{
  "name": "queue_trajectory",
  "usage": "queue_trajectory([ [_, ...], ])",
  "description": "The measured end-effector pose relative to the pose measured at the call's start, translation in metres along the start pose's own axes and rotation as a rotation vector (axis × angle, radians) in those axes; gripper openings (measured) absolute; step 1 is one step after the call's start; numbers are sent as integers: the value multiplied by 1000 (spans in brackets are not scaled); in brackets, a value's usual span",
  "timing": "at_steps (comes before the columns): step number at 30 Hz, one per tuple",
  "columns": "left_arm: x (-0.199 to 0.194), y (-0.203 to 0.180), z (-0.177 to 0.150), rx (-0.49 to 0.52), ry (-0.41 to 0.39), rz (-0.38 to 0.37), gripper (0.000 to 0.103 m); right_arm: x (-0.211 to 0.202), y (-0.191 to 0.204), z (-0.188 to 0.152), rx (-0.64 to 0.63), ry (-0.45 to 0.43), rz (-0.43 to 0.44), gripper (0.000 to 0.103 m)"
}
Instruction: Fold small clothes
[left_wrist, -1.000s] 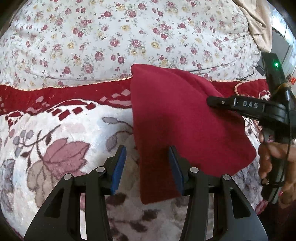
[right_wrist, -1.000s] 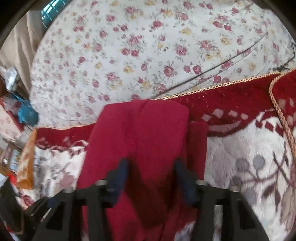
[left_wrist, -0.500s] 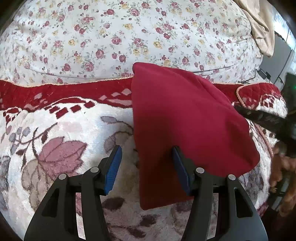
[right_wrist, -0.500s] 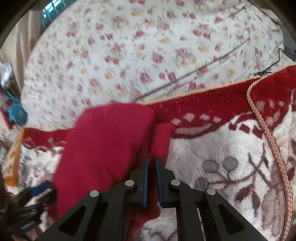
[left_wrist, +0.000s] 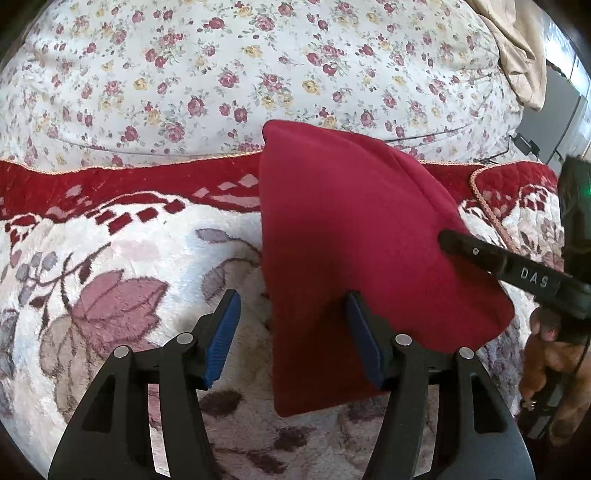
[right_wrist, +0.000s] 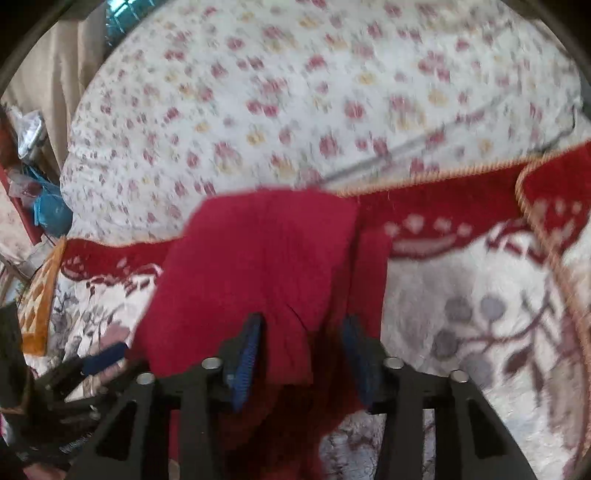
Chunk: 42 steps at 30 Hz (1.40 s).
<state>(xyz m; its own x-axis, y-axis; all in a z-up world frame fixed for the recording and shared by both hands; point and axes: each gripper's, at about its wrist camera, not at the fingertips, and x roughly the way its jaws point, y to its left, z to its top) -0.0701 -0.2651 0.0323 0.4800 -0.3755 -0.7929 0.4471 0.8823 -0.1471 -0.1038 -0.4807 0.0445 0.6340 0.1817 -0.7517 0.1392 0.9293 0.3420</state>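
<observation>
Spread over a bed, a plush cream blanket with maroon leaf motifs (left_wrist: 122, 258) meets a rose-print white sheet (left_wrist: 221, 74) behind. On the blanket a folded dark-red knit garment (left_wrist: 351, 240) is laid, its long axis running from near edge to far. The left claw (left_wrist: 291, 339) has just been widening and stands apart over the garment's left edge. The right claw (right_wrist: 301, 354), just reopened, straddles cloth unpinched.

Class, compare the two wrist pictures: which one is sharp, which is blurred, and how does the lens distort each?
Left wrist view: sharp, evenly lit; the red garment and floral bedspread are crisp. Right wrist view: smeared by motion, bedspread flowers and garment edges soft. Both views: fisheye bending, dark corners, the plush blanket border curving.
</observation>
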Motion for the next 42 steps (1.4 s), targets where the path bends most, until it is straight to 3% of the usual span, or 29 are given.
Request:
queue_trajectory([
  [4, 0, 6, 3, -39, 18, -81, 60, -6, -3, -8, -28, -25, 0, 37],
  [6, 2, 14, 6, -94, 40, -170, 60, -8, -6, -8, -7, -36, 29, 38],
  [7, 4, 18, 8, -122, 52, -210, 67, -10, -11, -7, 29, -48, 57, 41],
  [9, 9, 24, 13, -167, 70, -268, 76, -12, -22, -6, 104, -69, 84, 60],
  [10, 11, 26, 15, -181, 68, -286, 76, -12, -30, -4, 136, -78, 72, 74],
  [11, 14, 28, 17, -193, 71, -307, 76, -11, -33, -2, 144, -86, 65, 78],
  [20, 57, 26, 42, -218, 178, -397, 85, 39, -41, 13, 156, 5, 253, 90],
  [25, 58, 17, 45, -181, 182, -366, 82, 50, -34, 15, 115, 5, 258, 87],
  [26, 57, 18, 44, -181, 178, -362, 80, 50, -34, 15, 114, 5, 261, 70],
  [28, 47, 17, 44, -163, 161, -356, 67, 45, -33, 16, 133, -18, 260, 61],
  [29, 39, 16, 44, -150, 149, -357, 64, 42, -31, 16, 140, -28, 252, 53],
  [31, 21, 16, 41, -137, 143, -377, 61, 28, -24, 15, 138, -59, 243, 46],
  [37, -55, 22, 5, -94, 127, -343, 61, -16, 19, -3, 69, -8, 338, 45],
  [40, -69, 29, -25, -110, 142, -300, 61, -26, 34, -27, 63, 34, 378, 45],
  [42, -66, 31, -47, -113, 160, -249, 61, -20, 41, -44, 57, 100, 358, 47],
])
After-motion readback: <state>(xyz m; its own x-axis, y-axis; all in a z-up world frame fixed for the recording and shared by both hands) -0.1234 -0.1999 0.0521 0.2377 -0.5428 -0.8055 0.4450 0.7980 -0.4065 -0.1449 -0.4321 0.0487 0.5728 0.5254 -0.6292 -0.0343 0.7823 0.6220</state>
